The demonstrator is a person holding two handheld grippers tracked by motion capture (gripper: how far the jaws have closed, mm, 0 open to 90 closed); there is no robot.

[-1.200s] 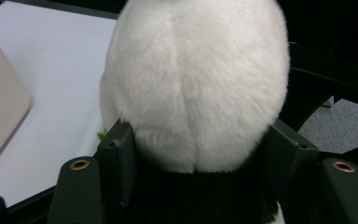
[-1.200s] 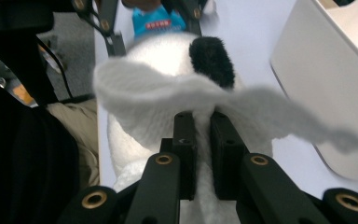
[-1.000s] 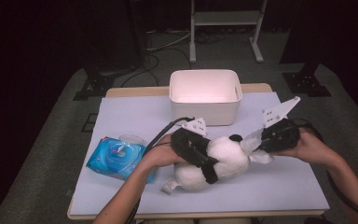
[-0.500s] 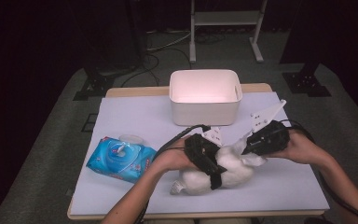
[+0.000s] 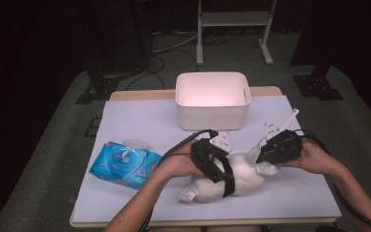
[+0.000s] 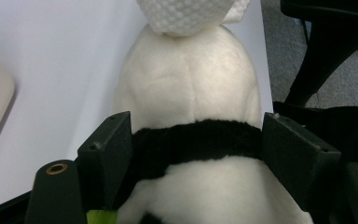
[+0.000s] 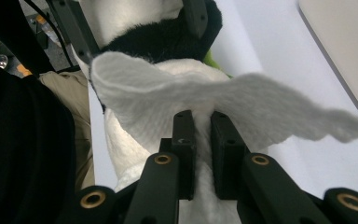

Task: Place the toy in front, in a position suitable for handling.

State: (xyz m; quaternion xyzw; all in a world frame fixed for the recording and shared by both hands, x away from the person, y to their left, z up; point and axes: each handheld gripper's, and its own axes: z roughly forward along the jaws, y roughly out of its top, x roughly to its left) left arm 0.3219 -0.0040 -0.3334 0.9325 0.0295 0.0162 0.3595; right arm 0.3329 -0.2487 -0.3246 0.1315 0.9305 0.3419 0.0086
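Observation:
A white plush toy (image 5: 244, 180) with a black band lies on its side on the lavender mat (image 5: 140, 121). My left gripper (image 5: 221, 173) straddles its middle. In the left gripper view the toy (image 6: 191, 88) sits between the jaws of the left gripper (image 6: 196, 140); they have just been opening, but both pads still touch the fur of the black band. My right gripper (image 5: 261, 157) comes in from the right. It (image 7: 200, 126) is shut on a white wipe (image 7: 168, 98), which rests against the toy's end. That wipe (image 6: 191, 14) shows past the toy.
A white bin (image 5: 212, 99) stands at the back centre of the mat. A blue pack of wipes (image 5: 125, 164) lies at the left with a small round lid (image 5: 135, 143) behind it. The table's front edge runs just below the toy.
The right gripper has come left and down with the wipe onto the toy's end. The left hand has shifted slightly right while holding the toy, which has turned a little.

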